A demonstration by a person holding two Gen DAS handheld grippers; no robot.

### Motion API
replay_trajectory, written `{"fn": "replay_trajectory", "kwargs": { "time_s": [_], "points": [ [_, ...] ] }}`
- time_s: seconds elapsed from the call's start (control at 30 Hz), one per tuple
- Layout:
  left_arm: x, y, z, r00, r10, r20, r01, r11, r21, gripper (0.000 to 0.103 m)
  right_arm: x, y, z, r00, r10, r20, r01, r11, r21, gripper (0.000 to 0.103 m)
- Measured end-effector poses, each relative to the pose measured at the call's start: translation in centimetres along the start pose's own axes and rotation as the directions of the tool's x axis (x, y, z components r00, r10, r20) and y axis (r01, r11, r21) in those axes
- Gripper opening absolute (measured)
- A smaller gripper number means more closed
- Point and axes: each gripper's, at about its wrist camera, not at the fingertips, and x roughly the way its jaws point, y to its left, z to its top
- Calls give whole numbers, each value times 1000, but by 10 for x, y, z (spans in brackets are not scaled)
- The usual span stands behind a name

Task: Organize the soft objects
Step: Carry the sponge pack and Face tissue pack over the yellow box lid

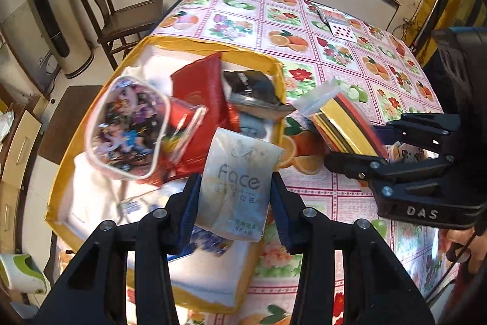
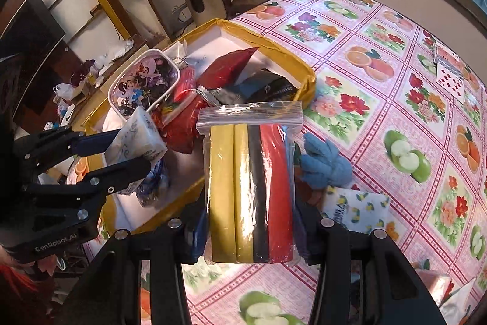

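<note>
- Tissue pack [image 1: 236,188], a soft white packet printed "Face", is pinched between the pads of the left tongs [image 1: 234,197]. It stands with its long axis running away from the tongs, hanging over the near rim of the yellow box [image 1: 275,63].
- Right tongs [image 2: 251,229] are pressed onto a clear zip bag [image 2: 251,172] of folded yellow, black and red cloth. The bag stands upright with its sealed strip at the top, held above the counter [image 2: 395,118] just outside the box's right-hand rim.
- The box sits at the counter's left edge and already holds a cartoon-printed pouch [image 1: 127,127], a red packet [image 1: 204,99] and a dark packet [image 1: 252,90].
- The box lies forward and left of both loads. The left tongs look nearer, already over the rim, so I judge the tissue pack needs only a short drop. The zip bag must cross the rim leftward first.
- A blue cloth toy [image 2: 322,160] and a lemon-print pack [image 2: 356,209] lie on the counter just right of the zip bag, not yet in the box.
- Playing cards [image 2: 447,72] lie near the counter's far right edge.
</note>
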Motion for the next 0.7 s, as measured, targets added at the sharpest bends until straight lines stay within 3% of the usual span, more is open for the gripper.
{"fn": "replay_trajectory", "kwargs": {
  "time_s": [0.27, 0.43, 0.7],
  "points": [
    [-11, 45, -14, 999, 38, 26, -36, 998, -56, 43, 23, 39, 17, 995, 100, 17, -101, 995, 22, 48],
    [-12, 64, -17, 996, 75, 43, -71, 994, -88, 43, 40, 54, 20, 992, 125, 26, -126, 990, 69, 48],
    [1, 80, -24, 997, 70, 23, -67, 992, -111, 43, 62, 67, 17, 990, 133, 36, -136, 984, 112, 49]
  ]
}}
